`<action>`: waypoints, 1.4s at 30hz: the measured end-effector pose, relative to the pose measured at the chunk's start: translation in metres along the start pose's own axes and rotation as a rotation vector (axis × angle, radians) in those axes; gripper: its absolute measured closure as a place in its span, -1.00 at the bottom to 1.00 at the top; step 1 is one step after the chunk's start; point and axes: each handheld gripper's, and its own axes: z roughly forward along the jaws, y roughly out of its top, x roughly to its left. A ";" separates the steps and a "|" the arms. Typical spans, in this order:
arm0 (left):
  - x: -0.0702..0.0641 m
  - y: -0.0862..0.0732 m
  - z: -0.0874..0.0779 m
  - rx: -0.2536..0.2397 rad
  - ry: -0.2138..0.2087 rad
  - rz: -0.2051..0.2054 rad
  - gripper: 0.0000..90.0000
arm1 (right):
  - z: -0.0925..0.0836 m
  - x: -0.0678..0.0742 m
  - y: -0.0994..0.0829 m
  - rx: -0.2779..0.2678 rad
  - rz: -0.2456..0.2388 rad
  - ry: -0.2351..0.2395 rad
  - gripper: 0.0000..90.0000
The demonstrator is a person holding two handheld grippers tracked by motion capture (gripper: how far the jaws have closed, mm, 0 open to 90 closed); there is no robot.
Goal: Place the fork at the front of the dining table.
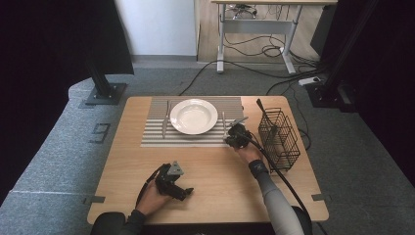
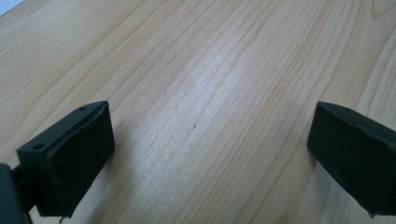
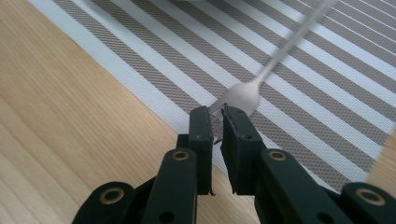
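Your right hand-held gripper [image 3: 215, 122] is clamped on the fork [image 3: 243, 95] by its tines, over the striped placemat [image 3: 299, 88] right of the plate [image 1: 194, 116]. Probably mid-placement or mid-pickup. Your left hand-held gripper [image 2: 208, 144] rests open on the worktop [image 2: 196, 70].

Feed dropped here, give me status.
Right gripper shut on silver metal fork, over striped placemat. Left gripper open on wooden table. Nothing in the way.
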 end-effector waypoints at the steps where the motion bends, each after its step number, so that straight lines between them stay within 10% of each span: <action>1: 0.000 0.000 0.000 0.000 0.000 0.000 -0.99 | 0.001 0.002 0.000 -0.001 -0.007 0.001 0.79; 28: 0.000 0.000 0.000 0.005 0.003 -0.004 -1.00 | 0.011 -0.029 0.008 -0.017 0.063 -0.103 0.66; 42: 0.000 0.000 0.000 0.004 0.010 -0.014 -1.00 | -0.011 -0.019 0.006 -0.079 0.078 -0.040 -0.52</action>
